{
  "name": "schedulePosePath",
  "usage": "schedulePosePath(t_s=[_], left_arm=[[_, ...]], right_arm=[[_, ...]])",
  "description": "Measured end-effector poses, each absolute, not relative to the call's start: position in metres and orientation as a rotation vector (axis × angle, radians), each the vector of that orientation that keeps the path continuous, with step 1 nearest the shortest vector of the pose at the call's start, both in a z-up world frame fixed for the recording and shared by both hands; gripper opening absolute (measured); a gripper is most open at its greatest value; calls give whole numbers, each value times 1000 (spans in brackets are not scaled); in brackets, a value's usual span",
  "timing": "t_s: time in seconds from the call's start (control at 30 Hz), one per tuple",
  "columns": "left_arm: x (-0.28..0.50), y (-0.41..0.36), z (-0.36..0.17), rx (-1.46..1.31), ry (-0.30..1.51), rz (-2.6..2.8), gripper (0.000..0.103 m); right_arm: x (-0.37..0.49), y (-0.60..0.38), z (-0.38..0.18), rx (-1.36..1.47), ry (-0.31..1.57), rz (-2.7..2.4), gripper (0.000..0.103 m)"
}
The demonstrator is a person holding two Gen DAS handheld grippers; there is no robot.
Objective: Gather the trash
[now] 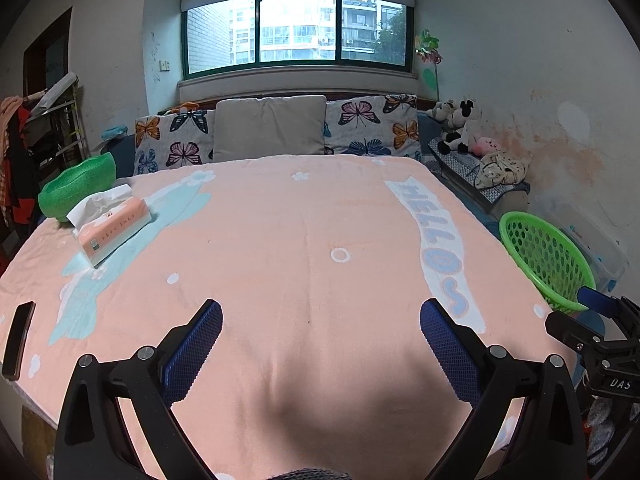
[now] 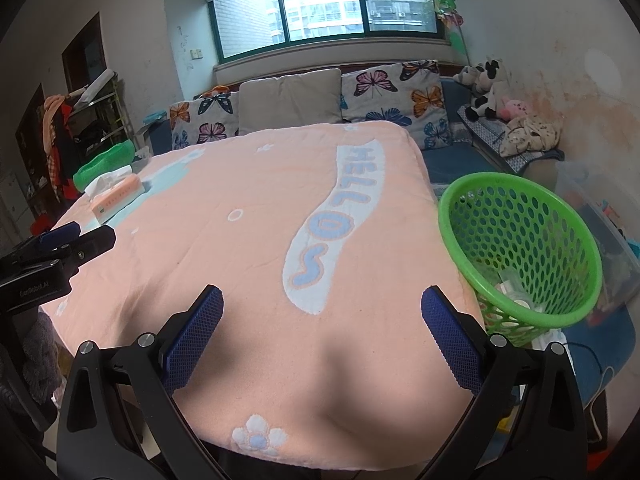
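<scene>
We see a table (image 1: 320, 240) covered by a soft peach terry cloth (image 2: 248, 184) with a white band spelling "HELLOS" in pale blue letters, plus small flowers and rings.

Our left claw (image 1: 320, 344) hovers over the near edge of the cloth with its jaws spread wide and nothing between them. Its two fingers carry blue pads (image 1: 196, 348) with a fine diamond grid, set in black plastic arms with silver bolts. Our right claw (image 2: 322, 332) stands the same way: wide apart, empty, two blue textured pads.

One round green plastic basket (image 2: 520, 248) with perforated walls sits just beside the table's right edge, tilted toward us. Inside, at its bottom, lies the collected trash (image 2: 514, 292): pale, crumpled pieces we cannot count.

At the far left of the cloth rests one rectangular tissue pack (image 1: 114, 230) in peach wrapping, a white tissue sticking out. Just behind it sits one green foam bowl (image 1: 76, 188) with a wavy rim. One dark flat phone (image 1: 18, 340) lies at the left edge.

Behind the table we count three cushions: two with butterfly prints (image 1: 368, 124) and one plain grey (image 1: 270, 128).
</scene>
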State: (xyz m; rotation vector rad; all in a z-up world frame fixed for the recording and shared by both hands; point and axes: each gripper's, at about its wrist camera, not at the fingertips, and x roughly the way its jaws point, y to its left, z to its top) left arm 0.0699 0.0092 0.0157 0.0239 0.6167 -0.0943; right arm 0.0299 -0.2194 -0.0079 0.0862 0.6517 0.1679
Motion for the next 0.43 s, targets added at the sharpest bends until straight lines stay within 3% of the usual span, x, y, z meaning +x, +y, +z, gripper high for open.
schedulePosePath(t_s=[0.43], left_arm=[[72,8,16,36,623,-91,96]], right_arm=[[30,-219,-8,90,652,168,99]])
